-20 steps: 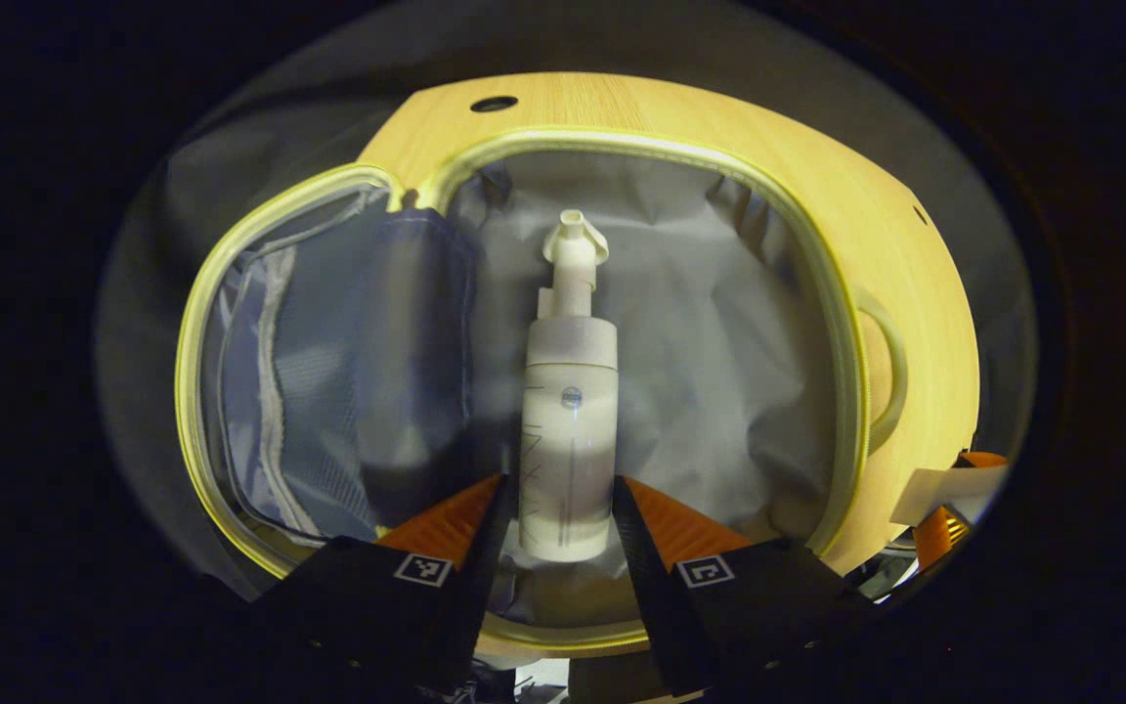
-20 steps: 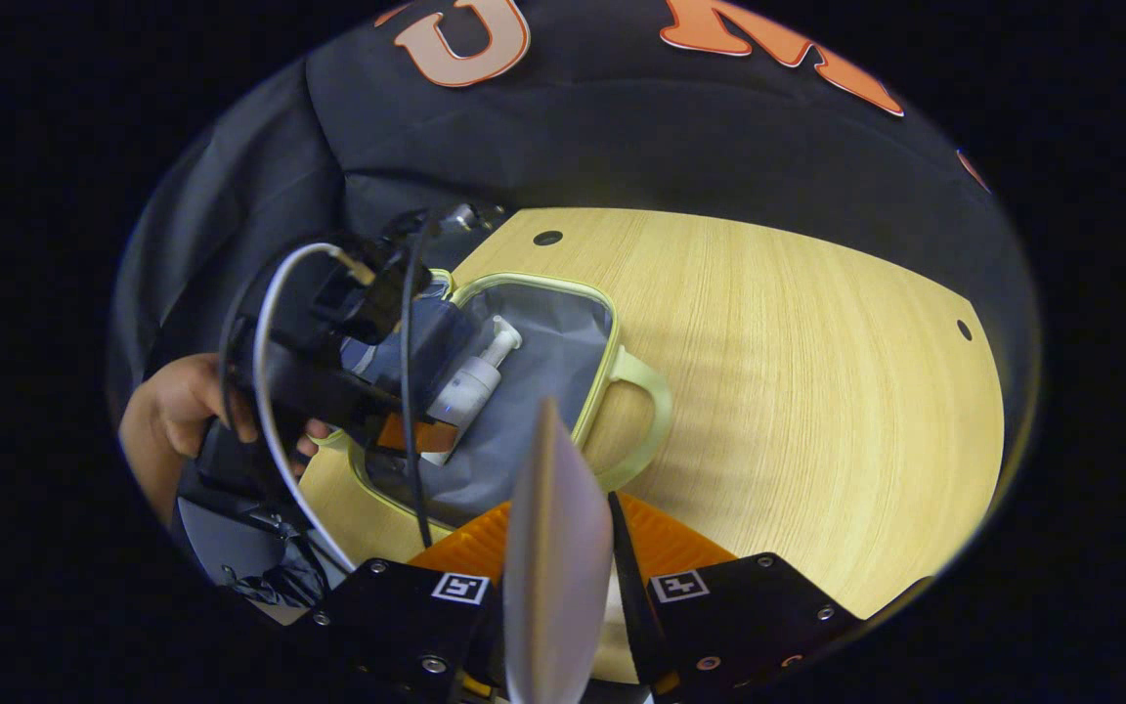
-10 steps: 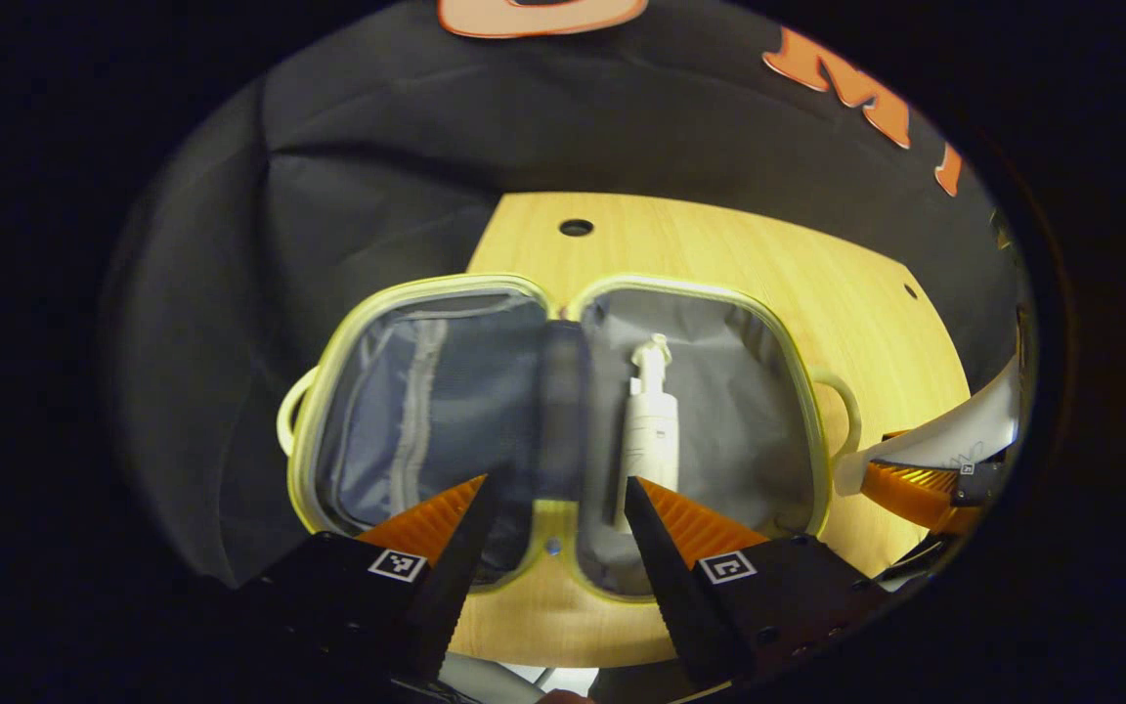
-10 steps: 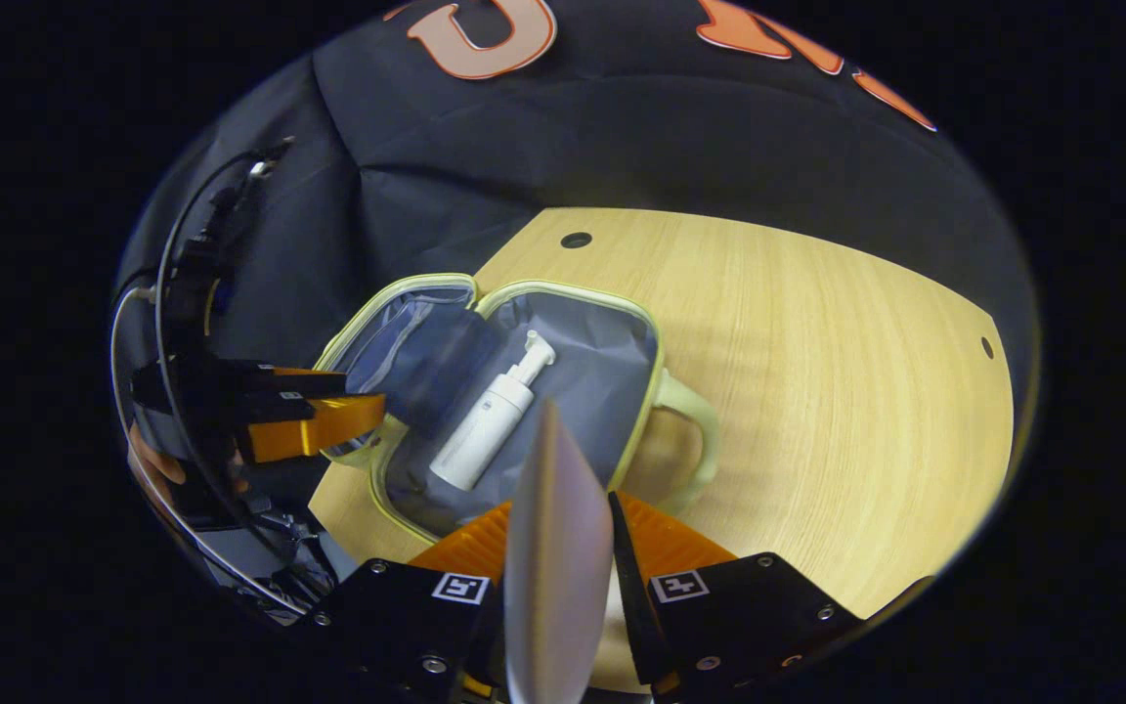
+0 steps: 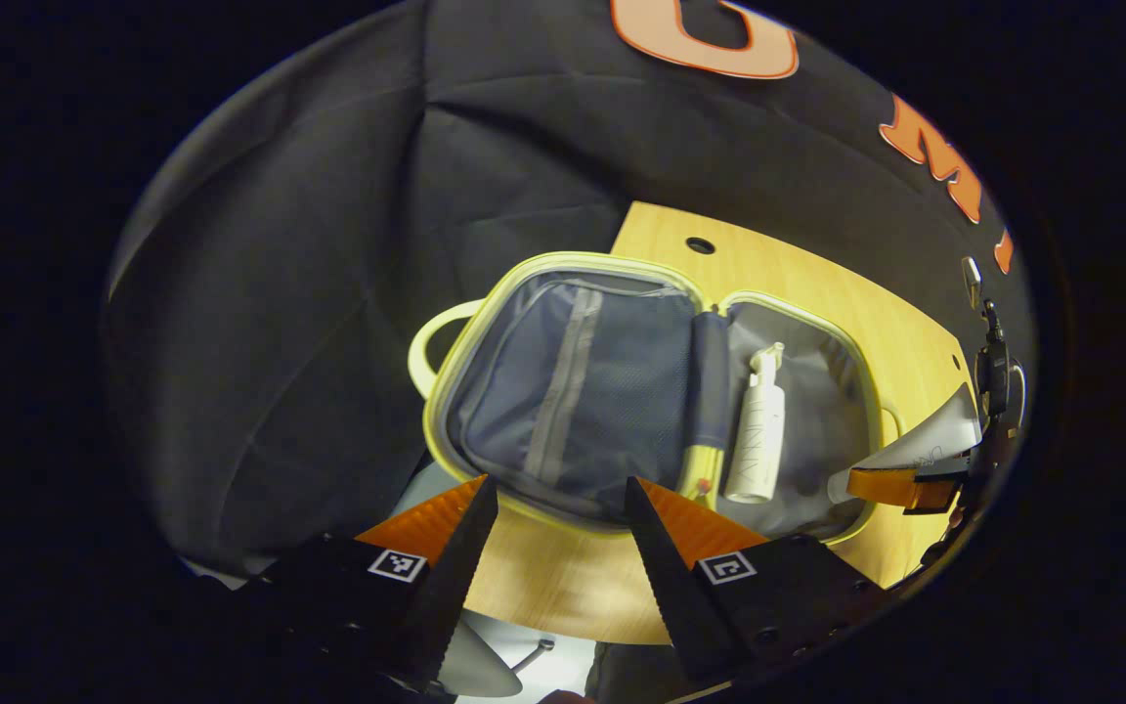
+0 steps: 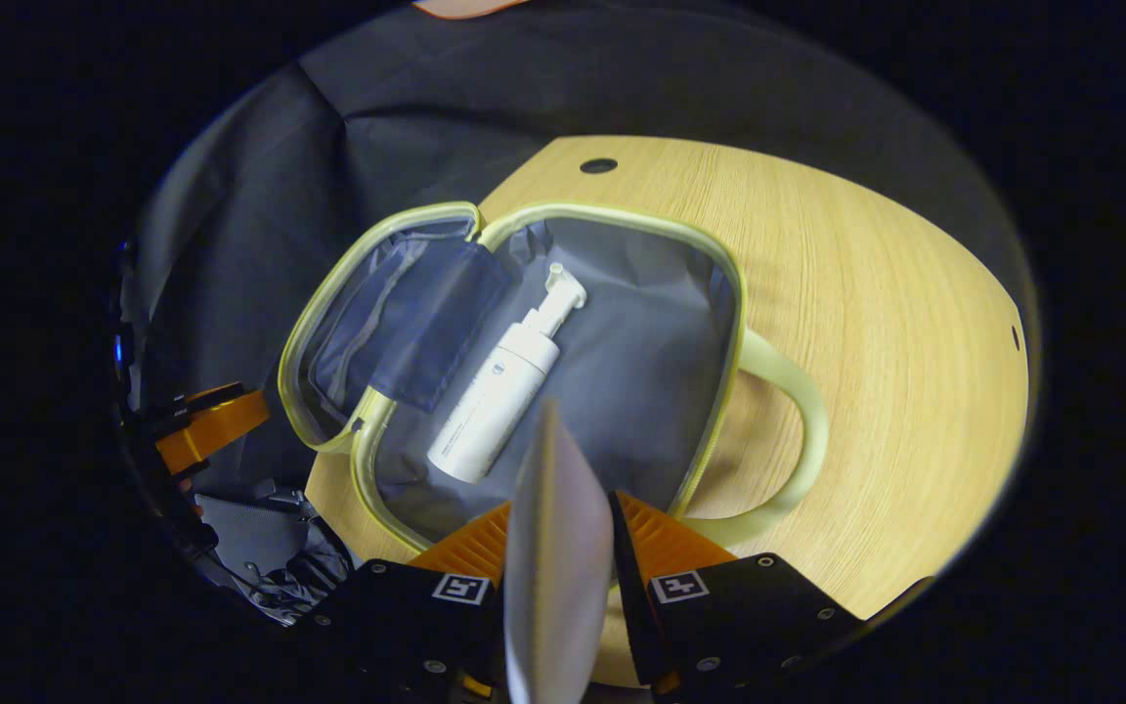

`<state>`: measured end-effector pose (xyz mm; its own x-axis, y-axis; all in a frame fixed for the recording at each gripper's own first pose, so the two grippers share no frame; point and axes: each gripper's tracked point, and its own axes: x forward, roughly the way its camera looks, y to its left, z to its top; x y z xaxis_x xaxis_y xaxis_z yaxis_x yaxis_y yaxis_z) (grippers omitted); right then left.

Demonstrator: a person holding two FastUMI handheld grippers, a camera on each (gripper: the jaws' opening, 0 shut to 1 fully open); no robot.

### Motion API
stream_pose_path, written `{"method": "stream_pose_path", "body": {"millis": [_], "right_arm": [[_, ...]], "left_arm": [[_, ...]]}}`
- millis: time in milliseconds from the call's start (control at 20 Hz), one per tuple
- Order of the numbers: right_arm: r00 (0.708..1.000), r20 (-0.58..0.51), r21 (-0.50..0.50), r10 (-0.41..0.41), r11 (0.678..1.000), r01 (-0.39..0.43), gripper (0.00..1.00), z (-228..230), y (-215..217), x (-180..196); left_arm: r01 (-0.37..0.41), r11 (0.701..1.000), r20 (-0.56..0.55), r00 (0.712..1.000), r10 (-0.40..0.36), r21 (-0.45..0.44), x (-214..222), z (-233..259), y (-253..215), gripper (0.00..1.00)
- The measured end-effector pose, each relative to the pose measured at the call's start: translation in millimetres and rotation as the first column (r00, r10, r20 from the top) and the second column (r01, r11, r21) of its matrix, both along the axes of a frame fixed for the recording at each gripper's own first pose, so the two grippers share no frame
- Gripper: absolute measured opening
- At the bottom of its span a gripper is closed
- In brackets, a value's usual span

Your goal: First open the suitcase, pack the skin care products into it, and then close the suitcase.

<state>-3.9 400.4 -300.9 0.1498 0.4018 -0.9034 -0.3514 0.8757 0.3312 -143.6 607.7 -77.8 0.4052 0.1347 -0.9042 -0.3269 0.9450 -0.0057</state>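
On the tabletop (image 6: 846,323) of pale wood grain, the suitcase (image 6: 690,293) lies opened flat, both halves facing up and joined at a dark fabric hinge. Its rim is a yellow-green piped edge with a looped handle (image 6: 798,411) of the same colour on each outer side; the lining is grey cloth, creased, and the left half carries a mesh pocket (image 5: 573,391) with a pale strip. Judged soft-sided and light: the shell will likely flex if gripped by the wall, so the handle or the stiffer piped rim is the better hold for closing. One bottle (image 6: 499,391), white, cylindrical, with a pump head, lies on its side in the right half, pump toward the far rim. It appears smooth rigid plastic, probably slippery across the barrel and prone to rolling; the pump neck looks the weakest part. The left gripper (image 5: 553,508) stands over the near edge of the tabletop with its fingers spread apart and nothing between them. The right gripper (image 6: 558,528) has its fingers closed on a tube (image 6: 553,548), pale, thin and flattened, seen edge-on, hanging above the near rim of the right half. That item looks light and pliable; it is judged likely to bend under firm pressure, so release should be low over the lining beside the bottle.
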Motion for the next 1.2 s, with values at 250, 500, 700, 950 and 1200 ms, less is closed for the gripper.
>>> {"method": "stream_pose_path", "body": {"millis": [250, 500, 700, 950, 1200], "right_arm": [[0.99, -0.135, -0.015, -0.045, 0.999, 0.043, 0.46, -22.7, 13.1, 2.6], [0.978, -0.187, -0.009, -0.096, 0.995, 0.096, 0.47, -32.6, 23.1, 11.0], [0.964, -0.207, -0.004, -0.167, 0.985, 0.17, 0.49, -33.9, 26.3, 28.6], [0.962, -0.199, -0.004, -0.186, 0.982, 0.189, 0.54, -39.7, 30.4, 31.3], [0.955, -0.182, 0.01, -0.236, 0.97, 0.242, 0.48, -31.5, 22.4, 33.5]], "left_arm": [[-0.062, 0.998, -0.022, 0.998, 0.062, 0.004, -22.3, -9.3, 18.4, 0.86], [-0.077, 0.997, -0.028, 0.997, 0.077, 0.008, -23.0, -10.9, 24.3, 0.86], [-0.095, 0.995, -0.029, 0.995, 0.095, -0.002, -19.9, -13.2, 22.9, 0.86], [-0.094, 0.996, -0.022, 0.995, 0.094, 0.01, -22.6, -11.7, 27.6, 0.86], [-0.282, 0.958, 0.104, 0.956, 0.276, 0.057, -9.0, -6.1, 81.4, 0.85]]}}
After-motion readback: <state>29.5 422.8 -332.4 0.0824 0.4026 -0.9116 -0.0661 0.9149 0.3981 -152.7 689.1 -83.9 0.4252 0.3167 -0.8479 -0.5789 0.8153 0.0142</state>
